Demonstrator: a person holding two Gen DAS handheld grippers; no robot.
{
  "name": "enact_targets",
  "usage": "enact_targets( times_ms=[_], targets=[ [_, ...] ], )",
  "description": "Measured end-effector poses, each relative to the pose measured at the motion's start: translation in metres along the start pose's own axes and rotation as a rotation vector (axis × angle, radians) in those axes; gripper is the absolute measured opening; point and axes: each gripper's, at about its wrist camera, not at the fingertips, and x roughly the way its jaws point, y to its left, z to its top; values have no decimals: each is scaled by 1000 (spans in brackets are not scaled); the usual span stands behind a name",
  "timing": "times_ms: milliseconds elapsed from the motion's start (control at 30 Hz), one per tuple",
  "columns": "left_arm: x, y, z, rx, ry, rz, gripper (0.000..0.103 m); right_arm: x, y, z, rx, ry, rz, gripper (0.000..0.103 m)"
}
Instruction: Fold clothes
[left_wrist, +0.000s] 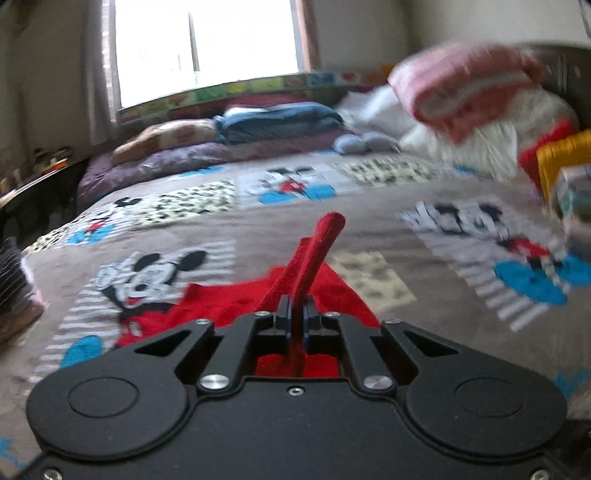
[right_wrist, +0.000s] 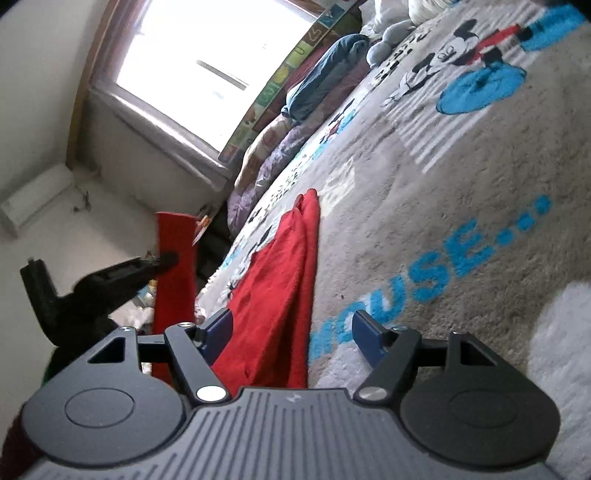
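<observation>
Red garment (right_wrist: 280, 280) on bed (right_wrist: 424, 206), one strip lifted off it, pinched in left gripper (left_wrist: 298, 310), jaws closed on the cloth, end poking up past the tips. Long axis in right view runs straight away from right gripper (right_wrist: 291, 332), jaws wide, straddling the near end without contact. Right nearer the free near edge; left already holding. Fold stage unclear.

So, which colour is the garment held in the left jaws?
Red, plain with no pattern. The garment shows best in the left wrist view.
</observation>
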Motion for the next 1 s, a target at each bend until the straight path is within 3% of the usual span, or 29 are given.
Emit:
enact_targets(
  times_ms=[300, 400, 433, 467, 600, 667, 800, 1000],
  targets=[
    [44, -55, -25, 96, 129, 8, 3, 8, -15, 9, 96, -19, 61, 72],
    [43, -50, -28, 49, 152, -71, 17, 10, -20, 12, 123, -27, 80, 72],
    [41, -48, -29, 34, 153, -98, 29, 11, -21, 13, 131, -29, 85, 72],
    [33, -44, -28, 22, 144, -122, 39, 12, -23, 13, 137, -31, 88, 72],
    [-18, -14, -29, -73, 82, -206, 44, 12, -26, 14, 156, -44, 108, 71],
    [-49, 7, -36, -135, 37, -223, 54, 10, -25, 13, 154, -40, 109, 71],
    [-99, 48, -62, -219, -20, -183, 64, 21, -18, 14, 155, -11, 98, 71],
    [-117, 73, -104, -243, 12, -99, 65, 58, -2, 27, 131, 29, 36, 70]
  ],
)
